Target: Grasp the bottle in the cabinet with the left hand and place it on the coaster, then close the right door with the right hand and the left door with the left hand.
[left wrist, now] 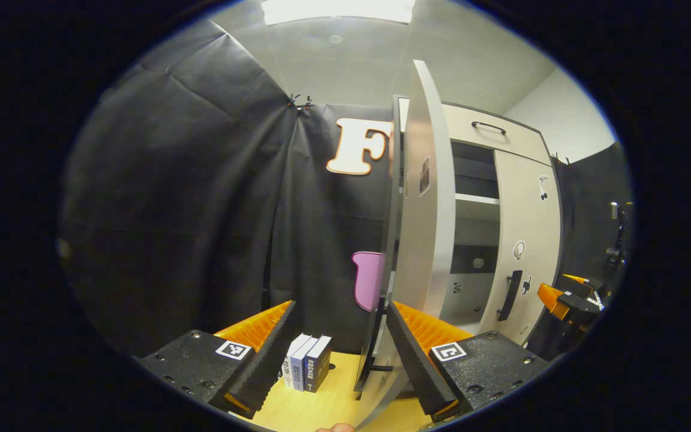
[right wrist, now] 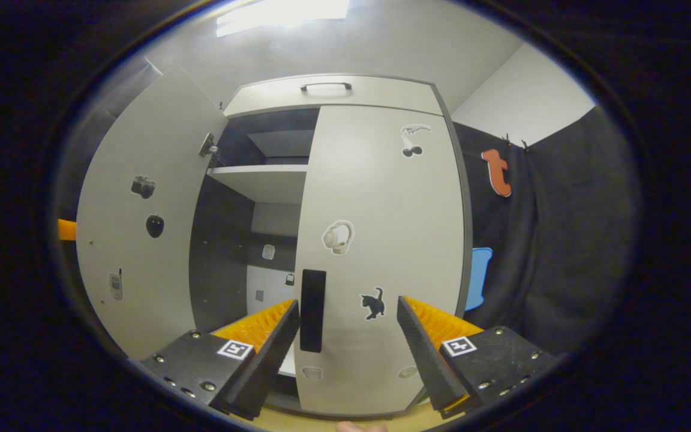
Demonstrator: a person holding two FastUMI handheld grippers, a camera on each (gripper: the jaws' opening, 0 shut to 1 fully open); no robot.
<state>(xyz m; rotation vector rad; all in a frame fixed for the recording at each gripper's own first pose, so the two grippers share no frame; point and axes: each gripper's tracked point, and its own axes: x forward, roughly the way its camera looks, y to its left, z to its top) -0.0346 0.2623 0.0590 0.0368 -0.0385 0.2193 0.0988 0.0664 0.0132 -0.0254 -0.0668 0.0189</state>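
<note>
- Left gripper view: three books (left wrist: 306,362) stand on the wooden table (left wrist: 321,402).
- Left gripper (left wrist: 333,354), jaws spread, faces the open left door's (left wrist: 426,198) edge.
- Right gripper (right wrist: 348,348), jaws spread and holding nothing, faces the right door (right wrist: 381,240) (closed, handle (right wrist: 312,310) between the fingers).
- Cabinet (right wrist: 327,93) shelf (right wrist: 261,180) bare; I cannot tell where the bottle is.

Left gripper view looked fwd from low over table (left wrist: 321,402), close behind edge of open left door (left wrist: 423,204), facing booth wall w/ cabinet (left wrist: 501,198) off to right. Right gripper view sat close in front of cabinet (right wrist: 333,96), square-on to right door (right wrist: 381,240), tilted slightly up. Both views shared cabinet front, both doors, interior shelf (right wrist: 261,177), ceiling.
</note>
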